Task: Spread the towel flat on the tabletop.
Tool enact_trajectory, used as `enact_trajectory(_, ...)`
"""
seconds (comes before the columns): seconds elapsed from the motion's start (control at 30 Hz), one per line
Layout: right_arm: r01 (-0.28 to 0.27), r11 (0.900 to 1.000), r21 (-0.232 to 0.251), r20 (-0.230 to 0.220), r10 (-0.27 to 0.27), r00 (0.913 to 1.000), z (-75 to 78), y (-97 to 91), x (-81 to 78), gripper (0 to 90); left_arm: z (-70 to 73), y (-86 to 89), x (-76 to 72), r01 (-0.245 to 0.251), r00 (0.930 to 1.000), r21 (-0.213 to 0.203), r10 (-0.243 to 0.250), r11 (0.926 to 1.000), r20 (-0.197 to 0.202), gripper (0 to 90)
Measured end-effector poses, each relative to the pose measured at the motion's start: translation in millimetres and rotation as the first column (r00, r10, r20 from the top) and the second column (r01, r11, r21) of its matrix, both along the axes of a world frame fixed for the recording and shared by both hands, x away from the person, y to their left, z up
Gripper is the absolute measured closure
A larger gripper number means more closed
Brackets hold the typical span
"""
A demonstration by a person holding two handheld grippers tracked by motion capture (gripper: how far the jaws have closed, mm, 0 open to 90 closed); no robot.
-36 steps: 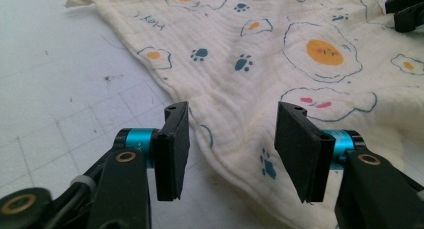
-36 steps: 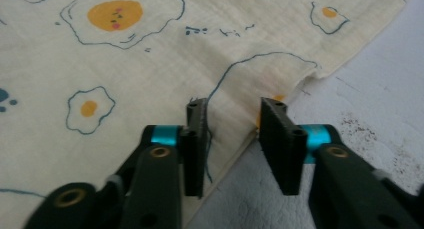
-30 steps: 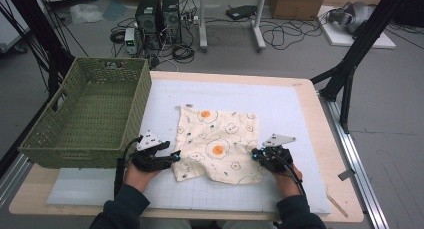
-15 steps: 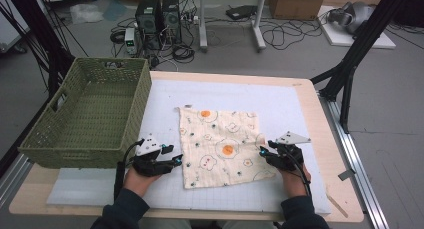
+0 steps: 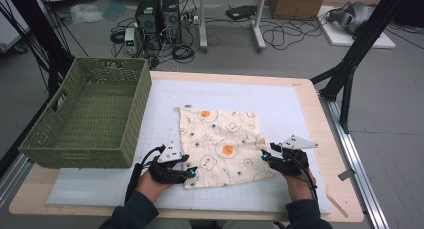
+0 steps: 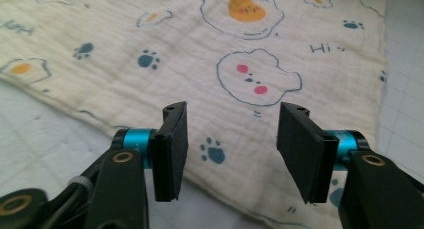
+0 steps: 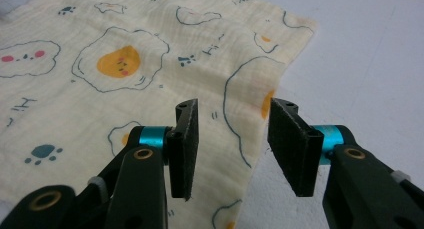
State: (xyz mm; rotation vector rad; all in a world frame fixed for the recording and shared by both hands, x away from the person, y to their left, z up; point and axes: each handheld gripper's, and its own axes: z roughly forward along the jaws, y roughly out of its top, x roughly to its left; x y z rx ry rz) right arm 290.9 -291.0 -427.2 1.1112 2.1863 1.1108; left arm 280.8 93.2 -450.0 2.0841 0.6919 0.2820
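Cloth: I see the cloth (image 5: 222, 145) with fried-egg prints lying spread flat on the white mat (image 5: 300, 109), in the lower middle of the high view.
Left gripper (image 5: 192, 173): at the cloth's lower left corner; my jaws have just been opening, nothing is pressed between them.
Right gripper (image 5: 265, 155): at the cloth's right edge, jaws apart, the edge under them.
Basket (image 5: 85, 120): green, at the left on the counter (image 5: 340, 199).
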Motion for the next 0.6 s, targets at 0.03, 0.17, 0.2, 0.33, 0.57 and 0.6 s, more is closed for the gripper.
enact_trajectory(0.03,-0.003,1.0,0.001,0.001,0.003,1.0,0.0,0.2,0.2,55.3,-0.2,-1.6,-0.1,0.004,1.0,0.016,-0.004,0.9999,0.002,45.6)
enact_trajectory(0.17,-0.022,0.9997,0.013,-0.008,0.022,0.9997,-0.4,1.2,-0.3,55.3,-1.2,-6.4,-2.1,0.011,0.9998,0.062,-0.012,0.998,0.014,52.1)
enact_trajectory(0.2,-0.032,0.9994,0.011,-0.008,0.032,0.9995,-0.4,2.3,-0.7,55.4,-1.1,-6.7,-2.7,0.022,0.9995,0.064,-0.023,0.9977,0.02,55.4)
enact_trajectory(0.33,-0.066,0.9978,0.001,-0.018,0.066,0.9977,-1.8,8.2,-1.9,55.5,-0.8,-5.6,-4.6,0.036,0.9983,0.075,-0.039,0.9965,0.043,85.9)
enact_trajectory(0.57,-0.131,0.9913,-0.014,-0.042,0.13,0.9906,-5.0,15.6,-7.4,55.5,2.1,11.8,-3.4,0.037,0.9991,0.081,-0.039,0.996,0.016,87.7)
enact_trajectory(0.6,-0.138,0.9903,-0.016,-0.045,0.137,0.9895,-5.4,16.7,-7.9,55.5,3.2,15.7,-3.3,0.036,0.9992,0.089,-0.037,0.9954,0.017,87.7)
